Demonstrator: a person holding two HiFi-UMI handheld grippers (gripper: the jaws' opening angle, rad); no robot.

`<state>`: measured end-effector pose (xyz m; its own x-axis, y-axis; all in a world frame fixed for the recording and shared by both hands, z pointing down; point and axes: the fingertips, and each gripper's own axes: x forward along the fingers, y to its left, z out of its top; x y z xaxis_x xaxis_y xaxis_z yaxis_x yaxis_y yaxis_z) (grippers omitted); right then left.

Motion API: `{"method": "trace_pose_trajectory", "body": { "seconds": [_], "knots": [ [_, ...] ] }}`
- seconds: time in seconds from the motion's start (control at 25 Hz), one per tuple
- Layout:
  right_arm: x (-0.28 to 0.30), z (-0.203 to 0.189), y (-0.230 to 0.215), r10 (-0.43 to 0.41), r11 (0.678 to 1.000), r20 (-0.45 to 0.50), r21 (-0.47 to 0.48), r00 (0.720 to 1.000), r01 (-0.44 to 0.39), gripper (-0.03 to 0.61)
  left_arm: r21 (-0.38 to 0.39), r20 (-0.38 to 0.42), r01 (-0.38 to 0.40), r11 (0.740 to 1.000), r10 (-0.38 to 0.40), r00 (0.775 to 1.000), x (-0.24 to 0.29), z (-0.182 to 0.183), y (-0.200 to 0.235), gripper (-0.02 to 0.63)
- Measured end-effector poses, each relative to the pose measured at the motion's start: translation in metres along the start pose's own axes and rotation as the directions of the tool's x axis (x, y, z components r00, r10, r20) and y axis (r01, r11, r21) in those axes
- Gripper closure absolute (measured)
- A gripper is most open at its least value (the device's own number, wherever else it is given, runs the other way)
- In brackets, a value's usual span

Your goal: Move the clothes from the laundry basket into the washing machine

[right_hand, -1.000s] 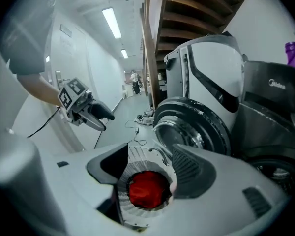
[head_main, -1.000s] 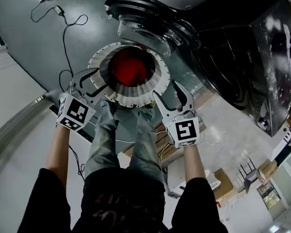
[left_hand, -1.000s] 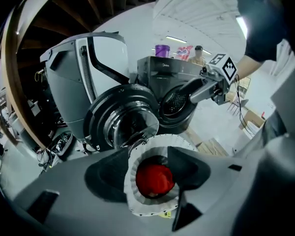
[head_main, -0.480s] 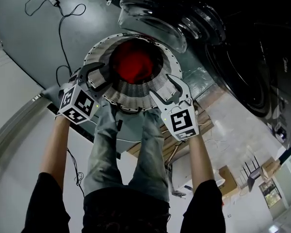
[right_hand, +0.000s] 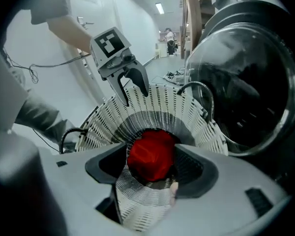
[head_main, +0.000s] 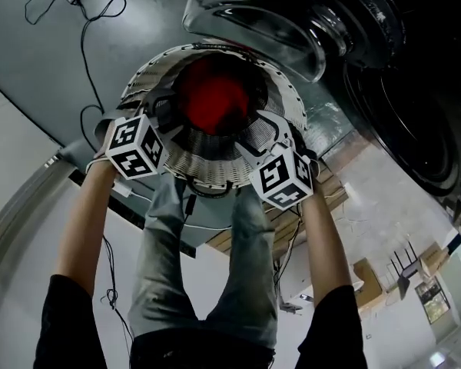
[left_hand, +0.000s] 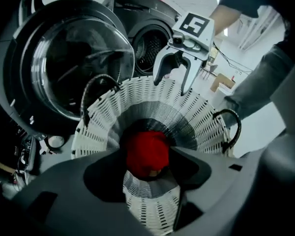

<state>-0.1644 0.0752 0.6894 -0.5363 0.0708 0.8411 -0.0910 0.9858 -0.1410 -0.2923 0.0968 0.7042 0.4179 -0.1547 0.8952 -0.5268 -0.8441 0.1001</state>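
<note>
- The left gripper (head_main: pixel 163 114) and right gripper (head_main: pixel 250 133) were found lowered from above the rim a second ago into the mouth of the laundry basket (head_main: pixel 215 177); the reach was judged under way, with nothing lifted yet.
- The left jaws were held apart and empty.
- The right jaws had just been opening further, with nothing between the pads.
- Both forearms were extended, and the grippers were pitched steeply down, facing each other.
- The red garment (head_main: pixel 211 102) was seen ahead of both sets of jaws, at the basket bottom, untouched.
- The washing machine (left_hand: pixel 147 48) was noted beyond the basket, with its door (left_hand: pixel 73 58) open.
</note>
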Motion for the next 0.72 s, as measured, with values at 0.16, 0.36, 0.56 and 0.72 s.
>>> {"method": "trace_pose_trajectory", "body": {
  "seconds": [0.16,0.36,0.56,0.72],
  "knots": [
    [0.034,-0.011,0.001,0.020,0.997,-0.037,-0.069,0.999,-0.022,0.267,0.037,-0.039,0.025,0.999,-0.024,0.999,0.031,-0.010,0.000,0.348],
    [0.076,-0.028,0.000,0.046,0.993,-0.068,-0.102,0.997,-0.053,0.259,0.015,-0.035,0.018,1.000,-0.018,0.999,0.065,-0.007,0.004,0.339],
    [0.113,-0.054,-0.002,0.054,0.987,-0.112,-0.143,0.992,-0.070,0.256,0.080,-0.075,0.053,0.995,-0.047,0.996,0.102,-0.015,0.001,0.333],
    [0.141,-0.074,-0.005,0.065,0.983,-0.153,-0.158,0.986,-0.089,0.253,0.123,-0.116,0.088,0.988,-0.074,0.991,0.132,-0.026,-0.003,0.326]
  ]
}}
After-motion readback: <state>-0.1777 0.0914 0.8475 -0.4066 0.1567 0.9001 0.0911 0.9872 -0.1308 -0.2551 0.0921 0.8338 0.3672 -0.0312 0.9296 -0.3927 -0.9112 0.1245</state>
